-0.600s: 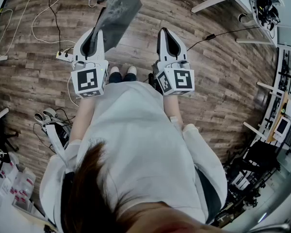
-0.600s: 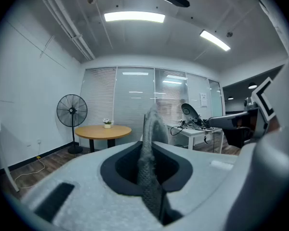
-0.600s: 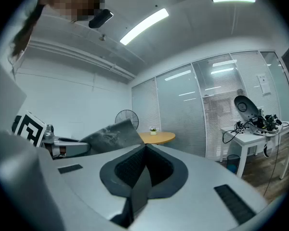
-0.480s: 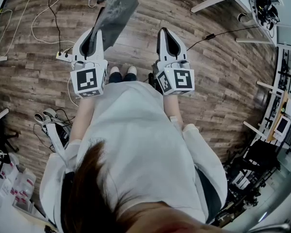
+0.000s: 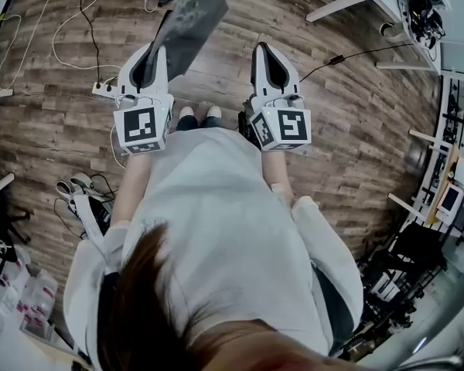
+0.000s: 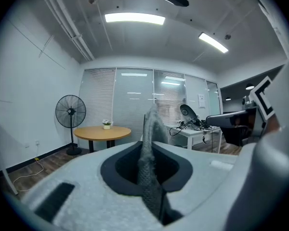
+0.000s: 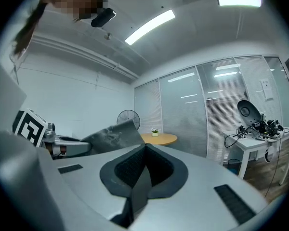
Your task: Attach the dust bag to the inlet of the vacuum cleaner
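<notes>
Grey fabric, the bag [image 5: 189,15], is sticking out of the left tool [image 5: 153,52]; the jaws are clamping its near edge, and in the left gripper view the weave is rising edge-on from the slot between them; the rest of the bag is hanging free in the air above the floor [image 5: 356,130], touching nothing else. In the head view it is slanting away from the tool, up and to the right.

The right tool [image 5: 264,49] is sitting beside the left one, apart from it; its jaws are pressing together with nothing between them; from its own view the bag is showing off to the left as a creased grey sheet.

A person in a white top is standing and holding both tools out in front, side by side; pale shoes [image 5: 197,114] are showing between them on the wood planks. Cables [image 5: 69,22] are trailing across the floor at the upper left, near a power strip [image 5: 102,90].

Ahead, a fan [image 6: 70,110] is standing by the white wall; a round surface [image 6: 102,132] is carrying a small plant [image 6: 106,124]; a white surface [image 6: 197,131] is standing further right with gear on it, in front of glass panels with blinds.
</notes>
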`<state>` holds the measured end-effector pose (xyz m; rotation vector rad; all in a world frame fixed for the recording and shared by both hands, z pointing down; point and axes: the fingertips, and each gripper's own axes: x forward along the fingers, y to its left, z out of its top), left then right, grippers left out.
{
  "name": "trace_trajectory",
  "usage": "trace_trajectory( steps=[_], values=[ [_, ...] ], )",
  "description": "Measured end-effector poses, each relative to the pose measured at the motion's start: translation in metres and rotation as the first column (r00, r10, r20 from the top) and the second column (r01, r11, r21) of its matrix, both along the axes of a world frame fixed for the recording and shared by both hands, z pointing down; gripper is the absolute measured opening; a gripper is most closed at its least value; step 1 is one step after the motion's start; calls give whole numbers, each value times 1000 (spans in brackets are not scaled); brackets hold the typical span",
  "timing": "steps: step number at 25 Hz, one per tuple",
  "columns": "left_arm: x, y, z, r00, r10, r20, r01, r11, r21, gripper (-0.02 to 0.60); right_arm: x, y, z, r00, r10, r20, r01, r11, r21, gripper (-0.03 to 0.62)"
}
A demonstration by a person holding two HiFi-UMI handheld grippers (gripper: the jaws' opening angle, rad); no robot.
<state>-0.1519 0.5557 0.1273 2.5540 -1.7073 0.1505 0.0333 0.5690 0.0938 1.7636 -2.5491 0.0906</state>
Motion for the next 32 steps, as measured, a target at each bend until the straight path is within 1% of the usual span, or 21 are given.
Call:
trace_trajectory(
  steps=[5,10,15,20,24,32],
  values=[
    [-7,-3,1,1000,-2,28,2,1000,-3,34,-6,-4,-5,1000,-9,24,9,1000,23,2],
    [-15,-10,4,999,-20,37,20,1000,-11,34,-11,-15,-4,999,-23,31,22,1000,17,2],
    [-9,-27,8,999,-23,50,24,1000,-19,34,-4,-35,2,999,-35,40,35,999,7,2],
    [9,-61,14,997,-33,67,35,999,-33,34,15,-73,9,997,-58,57,59,998,-4,2],
    [29,-95,13,995,-34,90,36,999,-25,34,35,-112,8,995,-82,64,82,997,-5,2],
    [58,-155,15,989,-113,93,115,993,-19,34,83,-178,8,991,-119,56,120,993,-3,2]
  ],
)
